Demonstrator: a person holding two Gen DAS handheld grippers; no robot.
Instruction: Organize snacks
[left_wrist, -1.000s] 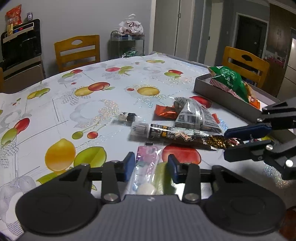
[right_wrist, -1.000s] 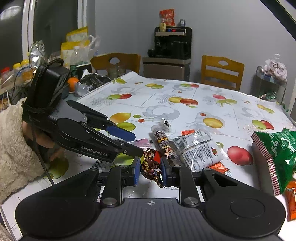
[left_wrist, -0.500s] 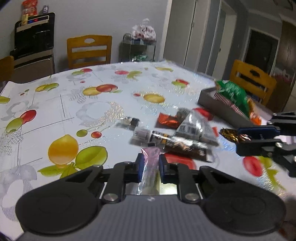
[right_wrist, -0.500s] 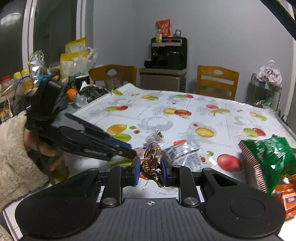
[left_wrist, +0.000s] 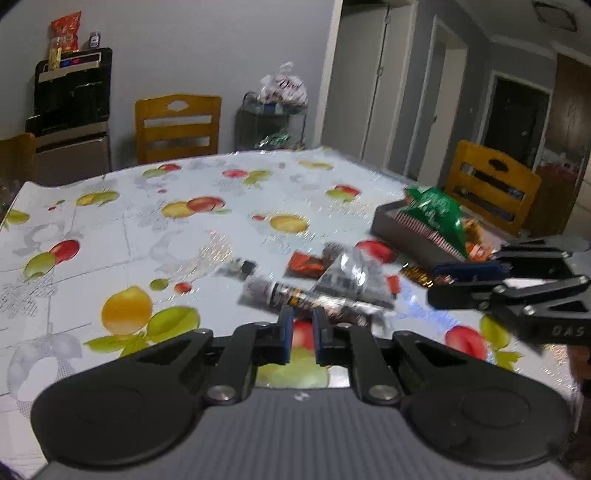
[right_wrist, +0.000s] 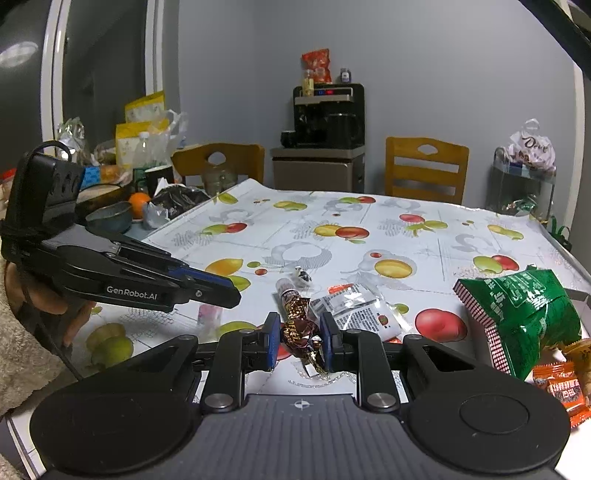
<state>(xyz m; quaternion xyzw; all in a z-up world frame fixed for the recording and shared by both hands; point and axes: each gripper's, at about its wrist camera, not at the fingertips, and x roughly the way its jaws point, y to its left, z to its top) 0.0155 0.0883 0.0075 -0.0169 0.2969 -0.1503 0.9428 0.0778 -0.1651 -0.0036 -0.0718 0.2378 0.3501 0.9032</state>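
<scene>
R grip (right_wrist: 298, 341): jaws clamp brown candy (right_wrist: 297, 331); carry it over tray (left_wrist: 400, 230), then release.
L grip (left_wrist: 299, 334): jaws narrow, 0 held.

Grey walls (right_wrist: 443, 74) all round. Beyond the hand-held gripper, a bench (right_wrist: 369, 229) under a fruit-print cloth, two wooden chairs (right_wrist: 426, 166) at its far edge, a black coffee machine (right_wrist: 327, 114) on a low cabinet (right_wrist: 317, 168) between them. Right of the hand-held gripper, pale doors (left_wrist: 369, 74) and a dark doorway (left_wrist: 517, 110).
</scene>
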